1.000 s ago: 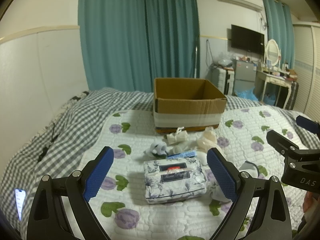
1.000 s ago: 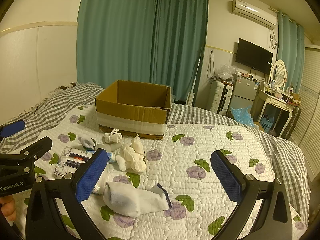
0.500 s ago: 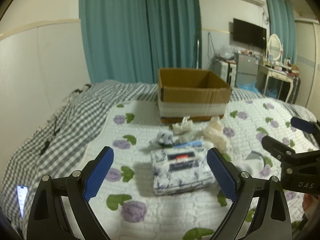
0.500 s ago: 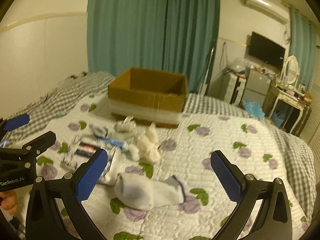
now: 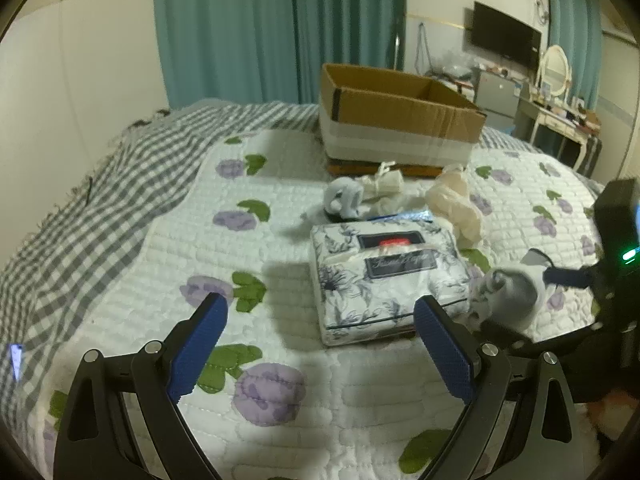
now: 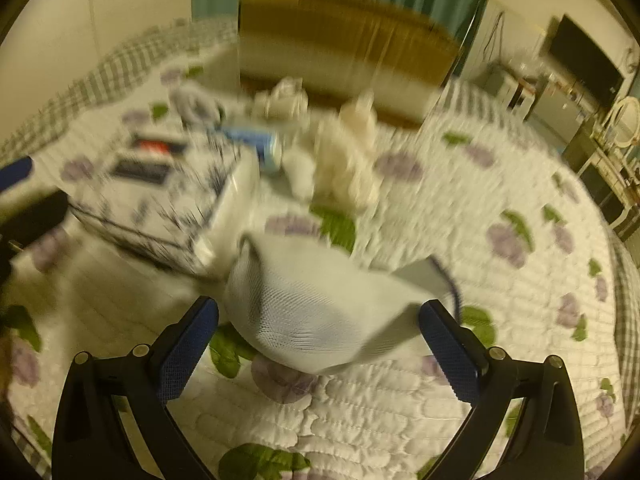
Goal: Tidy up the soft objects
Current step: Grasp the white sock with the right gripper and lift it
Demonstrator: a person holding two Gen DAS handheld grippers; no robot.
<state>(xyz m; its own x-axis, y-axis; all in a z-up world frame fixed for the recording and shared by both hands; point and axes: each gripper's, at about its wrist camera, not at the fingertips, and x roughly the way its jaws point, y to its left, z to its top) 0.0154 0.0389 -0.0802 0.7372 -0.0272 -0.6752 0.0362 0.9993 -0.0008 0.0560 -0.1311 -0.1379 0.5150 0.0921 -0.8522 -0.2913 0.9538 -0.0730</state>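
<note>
A white sock [image 6: 320,300] lies on the quilt between the wide-open fingers of my right gripper [image 6: 318,344]; it also shows in the left wrist view [image 5: 508,296]. A floral tissue pack [image 5: 384,276] lies ahead of my open, empty left gripper [image 5: 320,344], slightly to its right. Behind it lie a grey-white rolled sock [image 5: 344,200], a tied white cloth [image 5: 384,180] and a cream soft bundle [image 5: 456,204]. An open cardboard box [image 5: 396,120] stands at the back of the bed. The right wrist view is motion-blurred.
The bed carries a white quilt with purple flowers [image 5: 260,392] over a grey checked blanket [image 5: 80,220]. A wall is at the left, teal curtains [image 5: 260,28] behind. A desk, mirror and TV stand at the far right. A lit phone [image 5: 16,360] lies at the left edge.
My right gripper has dropped down and forward over the white sock, which now lies between its fingers. My left gripper has moved closer to the tissue pack and tilted down.
</note>
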